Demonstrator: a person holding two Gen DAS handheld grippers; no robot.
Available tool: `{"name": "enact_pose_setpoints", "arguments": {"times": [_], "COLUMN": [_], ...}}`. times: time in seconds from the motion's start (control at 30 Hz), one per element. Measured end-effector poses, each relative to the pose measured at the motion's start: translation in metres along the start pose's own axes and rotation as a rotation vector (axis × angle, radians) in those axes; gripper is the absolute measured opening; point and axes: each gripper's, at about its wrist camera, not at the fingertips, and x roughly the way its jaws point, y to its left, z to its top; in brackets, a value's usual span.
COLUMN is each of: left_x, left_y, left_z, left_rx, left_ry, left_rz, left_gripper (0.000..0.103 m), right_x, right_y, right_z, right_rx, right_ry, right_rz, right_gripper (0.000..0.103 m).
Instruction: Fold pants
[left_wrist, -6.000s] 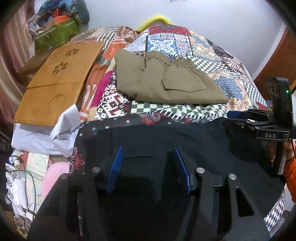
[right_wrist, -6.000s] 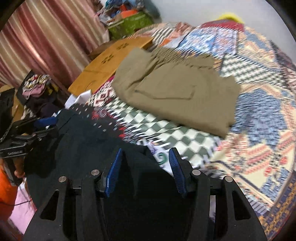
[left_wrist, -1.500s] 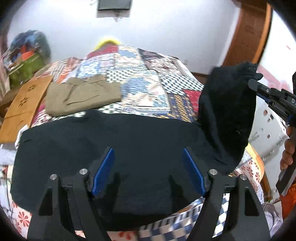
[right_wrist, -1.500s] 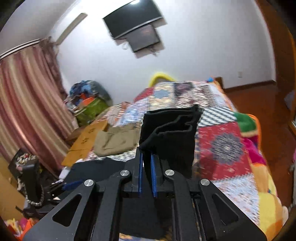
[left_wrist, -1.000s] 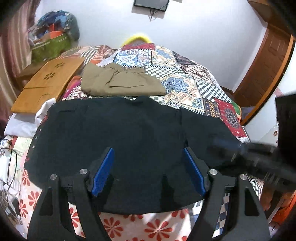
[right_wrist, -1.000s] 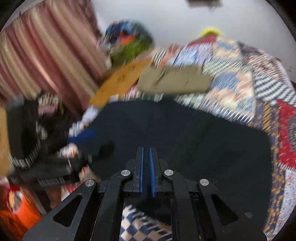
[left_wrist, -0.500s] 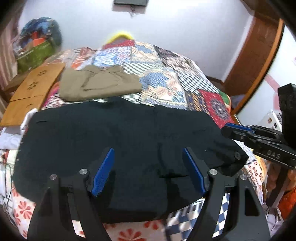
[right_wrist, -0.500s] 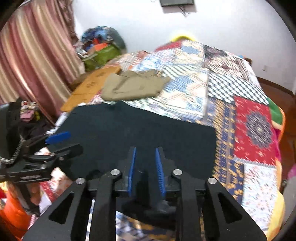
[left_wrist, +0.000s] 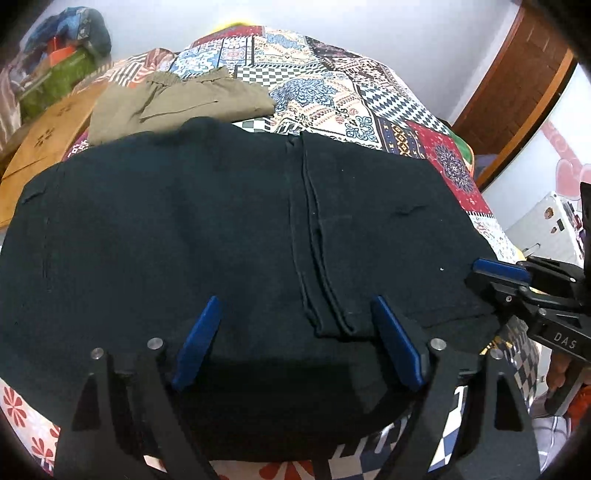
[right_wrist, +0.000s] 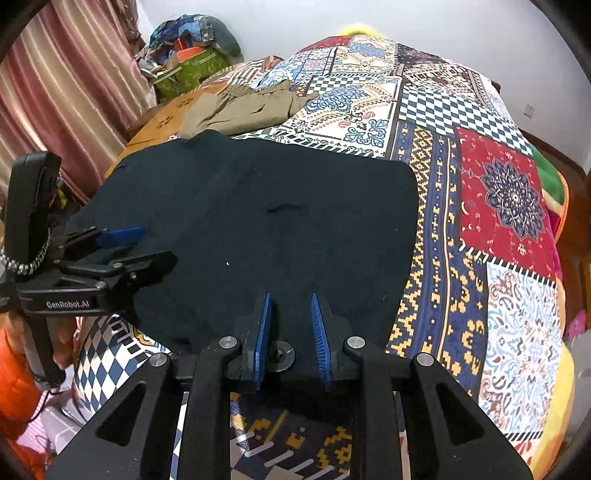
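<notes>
The black pants (left_wrist: 229, 229) lie spread flat across the near edge of the patchwork bed, with one layer folded over so a seam runs down the middle; they also show in the right wrist view (right_wrist: 295, 221). My left gripper (left_wrist: 295, 325) is wide open and empty, just above the pants' near edge. My right gripper (right_wrist: 290, 314) is open with a narrower gap and empty, over the pants' right end. It shows in the left wrist view (left_wrist: 498, 277) at the pants' right edge. The left gripper shows in the right wrist view (right_wrist: 136, 247).
Folded olive pants (left_wrist: 177, 99) lie further back on the bed (right_wrist: 461, 184). A wooden board (left_wrist: 40, 147) lies at the left. A cluttered pile (right_wrist: 188, 48) sits by the striped curtain (right_wrist: 62, 85). A wooden door (left_wrist: 517, 74) is at the right.
My right gripper carried the pants' end over from the right, laid it down and opened, its jaws now wider than half a second ago. The left gripper stayed open.
</notes>
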Motion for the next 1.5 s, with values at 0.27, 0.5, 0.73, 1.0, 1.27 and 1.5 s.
{"name": "enact_pose_setpoints", "arguments": {"times": [0.27, 0.5, 0.73, 1.0, 1.27, 1.5], "left_x": [-0.063, -0.109, -0.11, -0.09, -0.068, -0.059], "left_y": [0.038, 0.126, 0.192, 0.21, 0.22, 0.223], "left_z": [-0.008, -0.043, -0.09, -0.099, -0.073, -0.054], "left_rx": [-0.102, -0.343, -0.515, -0.573, -0.599, -0.565], "left_ry": [-0.127, -0.196, -0.149, -0.131, -0.148, -0.174], "left_rz": [0.048, 0.142, 0.192, 0.058, 0.071, 0.172], "left_gripper": [0.085, 0.085, 0.085, 0.085, 0.085, 0.069], "right_x": [-0.02, -0.022, -0.003, 0.02, 0.039, 0.049], "right_y": [-0.001, 0.035, 0.068, 0.088, 0.082, 0.077], "right_z": [0.016, 0.037, 0.053, 0.05, 0.042, 0.034], "right_rx": [0.032, -0.067, -0.124, -0.159, -0.152, -0.144], "right_ry": [-0.05, -0.111, -0.123, -0.07, 0.004, 0.048], "right_rz": [0.039, 0.043, 0.099, 0.104, 0.078, 0.102], "right_gripper": [0.041, 0.042, 0.046, 0.046, 0.046, 0.047]}}
